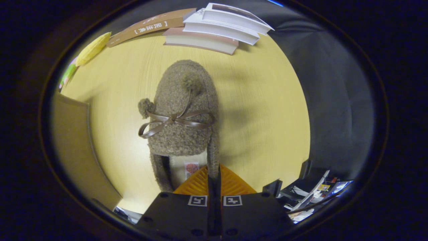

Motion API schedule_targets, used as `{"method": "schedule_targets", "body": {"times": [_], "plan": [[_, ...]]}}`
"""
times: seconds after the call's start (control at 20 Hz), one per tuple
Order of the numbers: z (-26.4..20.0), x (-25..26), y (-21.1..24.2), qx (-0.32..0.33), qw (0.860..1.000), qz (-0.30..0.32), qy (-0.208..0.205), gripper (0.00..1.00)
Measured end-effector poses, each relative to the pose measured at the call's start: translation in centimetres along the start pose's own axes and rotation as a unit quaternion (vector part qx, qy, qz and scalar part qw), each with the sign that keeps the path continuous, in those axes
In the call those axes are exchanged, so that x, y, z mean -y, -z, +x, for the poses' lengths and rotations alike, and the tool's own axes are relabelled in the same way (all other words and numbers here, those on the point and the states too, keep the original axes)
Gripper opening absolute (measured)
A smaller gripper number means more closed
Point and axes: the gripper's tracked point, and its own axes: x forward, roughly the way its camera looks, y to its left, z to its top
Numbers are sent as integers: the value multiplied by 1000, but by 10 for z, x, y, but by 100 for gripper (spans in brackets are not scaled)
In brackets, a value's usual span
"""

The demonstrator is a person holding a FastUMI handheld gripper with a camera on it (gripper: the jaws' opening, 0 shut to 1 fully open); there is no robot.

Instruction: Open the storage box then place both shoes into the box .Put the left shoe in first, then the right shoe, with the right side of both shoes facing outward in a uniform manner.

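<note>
Gripper [214,174]: fingers drawn together, pinching the right side wall of the shoe's heel opening between them.
Shoe [184,110]: fuzzy brown slipper, heel end at the fingertips, toe pointing away beyond them; most of it lies left of the fingers. It has a brown ribbon bow across the top and two pompoms. Whether it rests on the table or hangs above it cannot be told.
Table [260,110]: pale wood, under and around the shoe.
Box [72,147]: brown panel left of the shoe, apart from it.
Books [214,28]: stack beyond the shoe's toe, at the table's far edge.
Yellow thing [92,49]: far left of the shoe, beside the books.
</note>
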Motion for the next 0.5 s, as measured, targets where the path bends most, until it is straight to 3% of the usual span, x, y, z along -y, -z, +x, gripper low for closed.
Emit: {"method": "schedule_targets", "body": {"times": [0.2, 0.5], "plan": [[-38, 24, 6, 21, 998, -8, 58, 3], [-114, 30, 7, 79, 992, 10, 101, 3]]}}
